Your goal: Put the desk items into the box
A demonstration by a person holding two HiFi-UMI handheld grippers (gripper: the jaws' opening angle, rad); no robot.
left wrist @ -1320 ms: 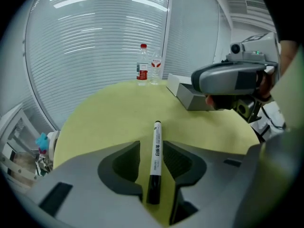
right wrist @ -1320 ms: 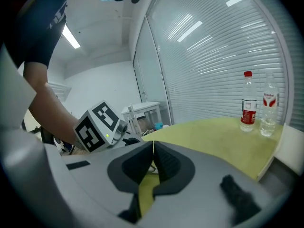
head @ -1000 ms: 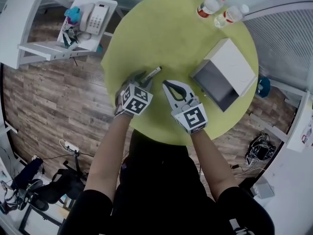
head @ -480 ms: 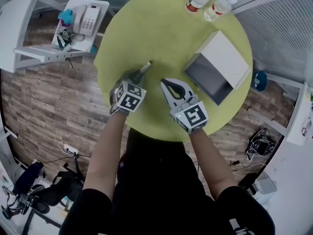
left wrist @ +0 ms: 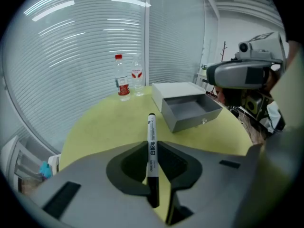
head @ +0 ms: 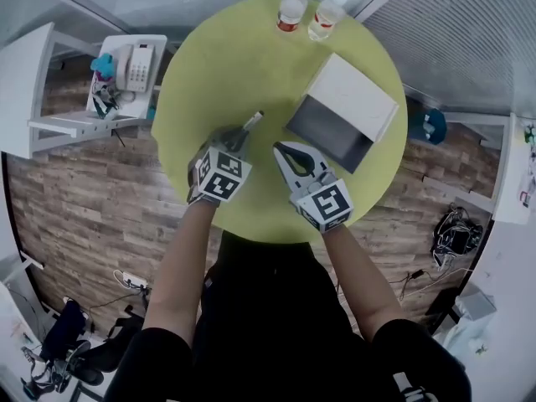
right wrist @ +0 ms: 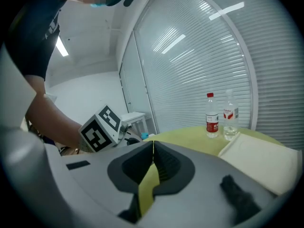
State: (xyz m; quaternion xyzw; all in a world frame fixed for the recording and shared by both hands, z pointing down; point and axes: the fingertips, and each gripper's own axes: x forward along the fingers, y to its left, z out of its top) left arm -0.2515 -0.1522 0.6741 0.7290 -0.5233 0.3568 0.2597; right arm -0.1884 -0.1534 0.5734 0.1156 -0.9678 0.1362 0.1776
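Observation:
A white marker with a black cap sticks out forward between the jaws of my left gripper. The jaws have just been closing and now pinch its barrel. In the head view that gripper hangs over the table's left part, with the marker raised off the surface. The grey drawer box with a white top stands open-faced at the right, also in the left gripper view as the box. My right gripper hovers left of the box. Its tips meet in the right gripper view with nothing between them.
Two water bottles stand at the far edge of the round yellow-green table. A white side shelf with a telephone is to the left over wooden floor. Window blinds run behind the table.
My left gripper has closed on the marker, which lay on the table a second ago, and lifted it. Both grippers have risen a little. The right jaws stay shut.

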